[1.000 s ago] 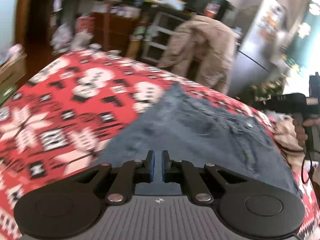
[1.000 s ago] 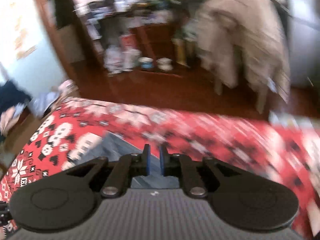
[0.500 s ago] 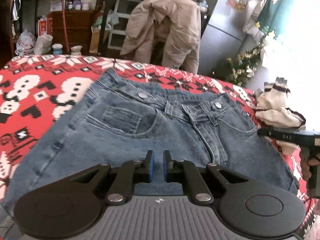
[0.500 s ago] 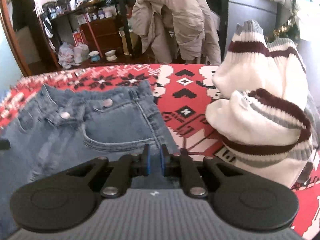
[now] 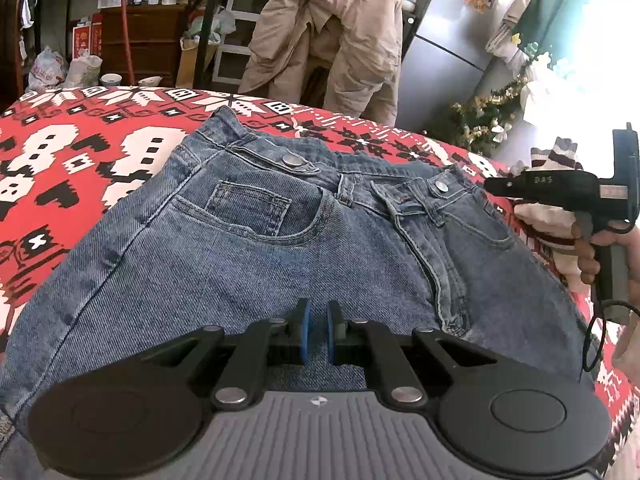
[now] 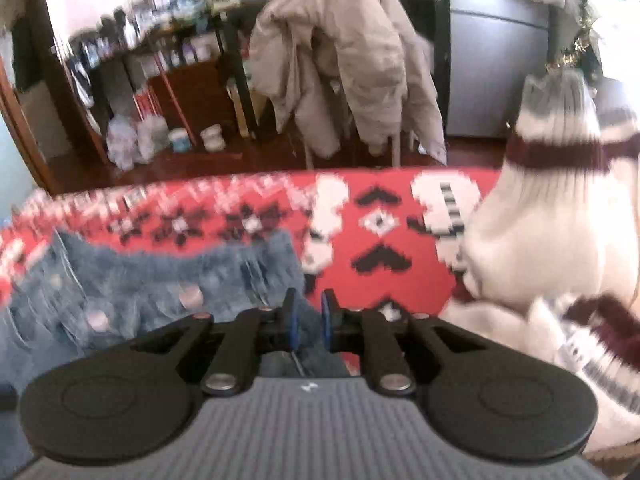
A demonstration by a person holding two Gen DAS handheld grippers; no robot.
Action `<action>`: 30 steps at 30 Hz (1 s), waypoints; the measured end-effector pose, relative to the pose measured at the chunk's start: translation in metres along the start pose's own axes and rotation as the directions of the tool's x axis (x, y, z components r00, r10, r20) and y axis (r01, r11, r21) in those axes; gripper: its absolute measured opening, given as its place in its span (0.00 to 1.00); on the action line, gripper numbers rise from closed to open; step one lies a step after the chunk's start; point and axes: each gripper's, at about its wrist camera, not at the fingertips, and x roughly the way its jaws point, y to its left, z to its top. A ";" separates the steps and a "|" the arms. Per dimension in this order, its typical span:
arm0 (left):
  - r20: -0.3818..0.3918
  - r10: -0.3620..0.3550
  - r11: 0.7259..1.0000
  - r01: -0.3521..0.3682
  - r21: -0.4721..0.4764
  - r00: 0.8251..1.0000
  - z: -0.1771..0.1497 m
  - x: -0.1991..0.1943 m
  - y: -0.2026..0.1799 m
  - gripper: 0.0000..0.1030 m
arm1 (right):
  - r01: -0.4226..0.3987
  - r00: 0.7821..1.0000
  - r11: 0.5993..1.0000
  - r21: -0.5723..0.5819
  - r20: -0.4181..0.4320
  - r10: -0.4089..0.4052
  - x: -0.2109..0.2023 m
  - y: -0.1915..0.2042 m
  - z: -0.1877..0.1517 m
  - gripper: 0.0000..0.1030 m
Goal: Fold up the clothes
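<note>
Because the blue jeans [image 5: 256, 256] are heavy, limp denim, both nearly closed, empty grippers [image 5: 317, 330] [image 6: 307, 325] should pinch the thick waistband [image 5: 344, 168] corners.

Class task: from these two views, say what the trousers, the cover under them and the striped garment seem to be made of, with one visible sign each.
Trousers: blue denim, matte; twill weave, tan stitching, metal buttons. Cover: likely a soft blanket, red with a blocky white and black pattern; fibre unclear. Striped garment: apparently ribbed knit, cream with maroon bands.
</note>
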 end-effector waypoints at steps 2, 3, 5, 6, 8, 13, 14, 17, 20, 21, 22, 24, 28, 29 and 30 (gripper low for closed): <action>0.001 -0.001 1.000 0.001 -0.002 1.000 0.000 0.000 0.000 0.08 | 0.008 0.999 1.000 -0.030 -0.051 -0.009 0.012 0.006 0.002 0.09; 0.002 -0.002 1.000 0.002 -0.003 1.000 0.000 -0.001 0.000 0.08 | 0.014 0.997 0.999 -0.047 -0.080 -0.018 0.020 0.010 0.002 0.08; 0.006 -0.005 1.000 0.005 0.003 1.000 -0.002 -0.001 0.000 0.08 | 0.043 0.995 0.998 -0.051 -0.086 -0.047 0.031 0.012 0.005 0.06; 0.010 -0.006 1.000 0.006 0.008 1.000 -0.002 -0.001 0.000 0.08 | 0.061 0.994 0.997 -0.041 -0.090 -0.065 0.035 0.012 0.009 0.05; 0.010 -0.007 1.000 0.007 0.010 1.000 -0.002 -0.002 0.000 0.08 | 0.099 0.992 0.995 -0.009 -0.083 -0.099 0.039 0.010 0.018 0.10; 0.005 -0.011 1.000 0.011 -0.003 1.000 -0.001 -0.002 0.002 0.08 | 0.025 0.999 1.000 -0.017 -0.037 -0.025 0.038 0.024 0.032 0.10; 0.004 -0.011 1.000 0.011 -0.001 1.000 -0.001 -0.001 0.001 0.08 | 0.030 0.997 0.999 -0.033 -0.064 -0.032 0.045 0.028 0.032 0.10; 0.001 -0.014 1.000 0.014 0.006 1.000 0.000 -0.001 0.001 0.08 | 0.071 0.993 0.995 -0.070 -0.087 -0.077 0.063 0.035 0.034 0.07; -0.007 -0.015 1.000 0.015 0.021 1.000 0.008 -0.003 0.001 0.08 | 0.098 0.993 0.995 -0.027 -0.068 -0.099 0.067 0.032 0.046 0.11; 0.009 -0.021 1.000 0.020 0.023 1.000 0.014 -0.006 0.002 0.08 | 0.099 0.993 0.995 -0.022 -0.060 -0.100 0.065 0.033 0.049 0.13; 0.025 -0.026 0.999 0.025 0.025 0.999 0.019 -0.009 0.002 0.10 | 0.074 0.996 0.997 -0.019 -0.046 -0.075 0.062 0.033 0.051 0.13; 0.050 -0.044 0.999 0.043 0.027 0.998 0.036 -0.012 0.004 0.15 | -0.017 0.999 0.999 -0.030 -0.040 0.016 0.052 0.037 0.052 0.13; 0.057 -0.018 0.997 0.013 0.076 0.998 0.071 0.008 0.002 0.15 | -0.101 0.990 0.988 -0.117 -0.107 0.089 0.058 0.061 0.038 0.13; 0.053 -0.012 0.996 0.008 0.085 0.999 0.080 0.015 0.002 0.15 | -0.121 0.987 0.983 -0.138 -0.125 0.104 0.060 0.067 0.034 0.13; 0.036 -0.023 0.997 0.020 0.076 0.999 0.089 0.025 0.003 0.15 | -0.122 0.987 0.980 -0.157 -0.126 0.102 0.062 0.072 0.031 0.13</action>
